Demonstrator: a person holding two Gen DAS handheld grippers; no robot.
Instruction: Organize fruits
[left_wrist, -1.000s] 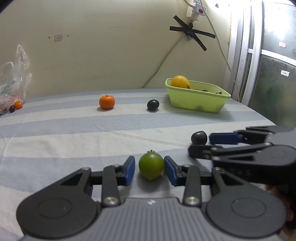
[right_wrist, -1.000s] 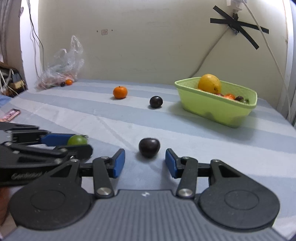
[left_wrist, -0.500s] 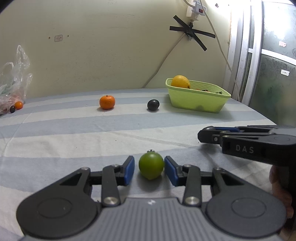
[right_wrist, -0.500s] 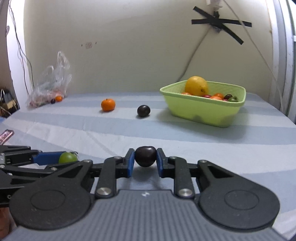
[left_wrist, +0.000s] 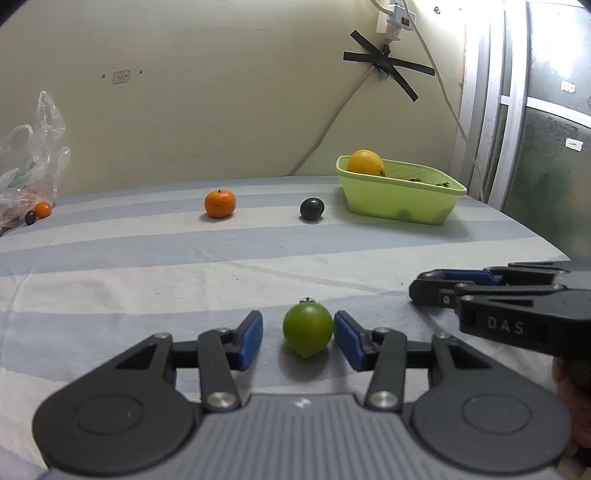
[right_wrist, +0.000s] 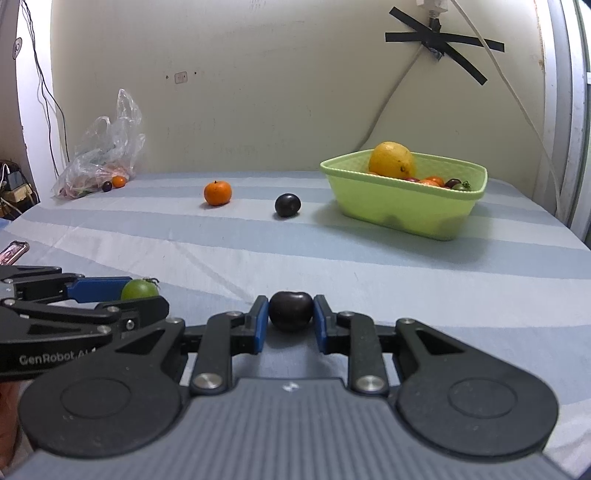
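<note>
**Right gripper has its plum; left gripper stands wide around the green fruit**

Right gripper is closed on the dark plum: both blue pads press its sides, low in the middle of the right wrist frame. From there the green basket lies ahead and to the right, in the middle right of the frame, with a yellow citrus and small fruits already inside. I judge this is the relation that decides the next move: the right hand is the nearer one to the basket, and the striped cloth between them is bare, so nothing blocks the path.

Left gripper has just been opening. The green fruit sits on the cloth between its pads; the right pad looks just beside or touching it, the left pad is clearly apart, so it is not gripped. The fruit is round, with no long axis to consider.

Further back an orange mandarin and a second dark plum lie loose, the plum just left of the basket. A plastic bag with more fruits is at the far left.
</note>
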